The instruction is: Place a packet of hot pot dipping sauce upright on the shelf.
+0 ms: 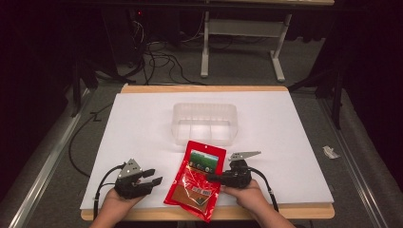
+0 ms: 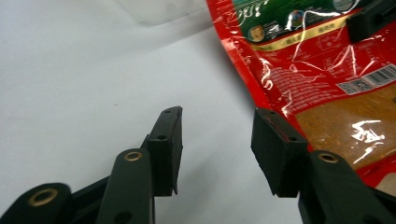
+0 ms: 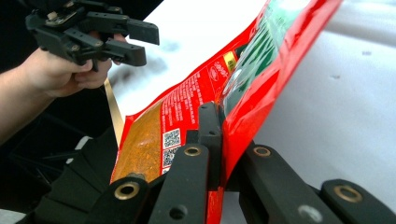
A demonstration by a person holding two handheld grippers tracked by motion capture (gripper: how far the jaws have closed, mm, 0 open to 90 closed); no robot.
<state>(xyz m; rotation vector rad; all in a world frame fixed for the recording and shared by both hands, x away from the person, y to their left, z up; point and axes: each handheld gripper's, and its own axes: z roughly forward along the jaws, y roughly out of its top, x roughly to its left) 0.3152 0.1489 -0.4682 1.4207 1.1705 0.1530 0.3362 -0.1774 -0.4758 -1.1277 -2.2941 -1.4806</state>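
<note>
A shiny red pouch (image 1: 196, 183) with a green label and a clear window over orange-brown contents lies at the white table's near edge. My right gripper (image 1: 214, 177) is shut on the pouch's right edge; in the right gripper view the red film (image 3: 252, 93) is pinched between the black jaws and lifts off the table. My left gripper (image 1: 153, 176) stands open just left of the pouch with nothing in it. In the left gripper view its jaws are spread over bare table, and the pouch (image 2: 327, 79) lies just beyond the right-hand one.
A clear plastic bin (image 1: 205, 123) stands on the white table top (image 1: 138, 123) just beyond the pouch. Cables and a table frame (image 1: 242, 33) lie on the floor past the far edge.
</note>
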